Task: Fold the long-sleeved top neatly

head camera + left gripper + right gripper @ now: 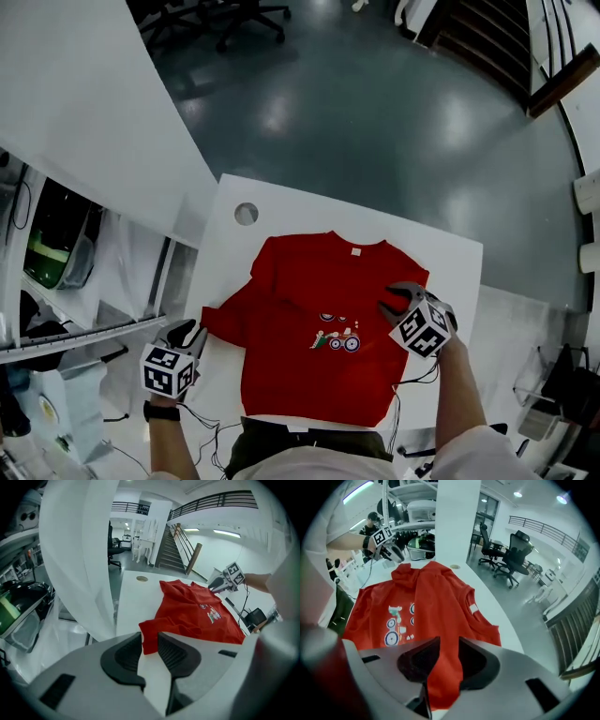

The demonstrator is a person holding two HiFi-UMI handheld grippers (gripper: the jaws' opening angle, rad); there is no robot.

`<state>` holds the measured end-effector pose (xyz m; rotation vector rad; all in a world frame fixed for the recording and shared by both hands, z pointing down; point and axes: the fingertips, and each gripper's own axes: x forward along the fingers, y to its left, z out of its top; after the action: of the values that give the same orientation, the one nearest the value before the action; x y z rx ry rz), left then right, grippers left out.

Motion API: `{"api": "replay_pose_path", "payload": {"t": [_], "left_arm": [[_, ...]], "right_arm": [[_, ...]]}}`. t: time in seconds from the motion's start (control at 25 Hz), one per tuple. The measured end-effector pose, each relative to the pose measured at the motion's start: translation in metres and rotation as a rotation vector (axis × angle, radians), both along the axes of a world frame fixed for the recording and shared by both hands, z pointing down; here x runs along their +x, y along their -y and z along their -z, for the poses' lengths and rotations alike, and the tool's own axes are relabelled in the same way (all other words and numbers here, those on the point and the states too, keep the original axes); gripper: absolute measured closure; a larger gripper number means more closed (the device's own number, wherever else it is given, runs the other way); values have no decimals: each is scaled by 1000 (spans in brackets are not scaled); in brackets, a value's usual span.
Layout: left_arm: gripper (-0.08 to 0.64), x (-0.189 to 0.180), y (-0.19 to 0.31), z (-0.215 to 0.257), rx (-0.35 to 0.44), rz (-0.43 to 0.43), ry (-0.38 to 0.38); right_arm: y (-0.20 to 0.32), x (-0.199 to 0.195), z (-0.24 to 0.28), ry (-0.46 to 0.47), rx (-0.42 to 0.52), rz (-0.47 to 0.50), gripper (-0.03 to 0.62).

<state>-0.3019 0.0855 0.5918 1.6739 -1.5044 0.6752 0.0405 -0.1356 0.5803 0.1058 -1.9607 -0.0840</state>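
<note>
On the white table [234, 246], our red long-sleeved cotton top with a bicycle print [300, 370] lies face up, one sleeve apparently folded in below the right gripper [398, 298], jaws parted on nothing, while the left gripper [190, 334], jaws slightly apart, waits at the still-outstretched sleeve [230, 319]; the body folds remain.

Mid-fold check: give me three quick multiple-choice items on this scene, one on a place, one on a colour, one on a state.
1. The left gripper is: A by the sleeve cuff; B over the collar; C over the hem.
2. The top is: A blue; B red; C white.
3. The top lies: A print down; B bunched up; C flat, print up.
Answers: 1 A, it hangs beside the cuff at the table edge on the left; 2 B, red in every view; 3 C, the wheel print shows.
</note>
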Motion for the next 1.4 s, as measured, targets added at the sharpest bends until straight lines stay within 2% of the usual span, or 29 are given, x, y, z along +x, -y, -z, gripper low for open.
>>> {"api": "replay_pose_path", "payload": {"t": [0.4, 0.84, 1.12, 1.4], "left_arm": [[448, -4, -15, 0, 39, -3, -24], [448, -16, -51, -7, 50, 43, -68], [448, -22, -69, -11, 58, 49, -92], [448, -28, -87, -17, 58, 45, -105]], "right_arm": [[-47, -133, 19, 118, -28, 168, 471], [-128, -269, 30, 210, -117, 378, 492], [-174, -316, 13, 184, -213, 442, 502], [-198, -337, -17, 104, -307, 432, 502]]}}
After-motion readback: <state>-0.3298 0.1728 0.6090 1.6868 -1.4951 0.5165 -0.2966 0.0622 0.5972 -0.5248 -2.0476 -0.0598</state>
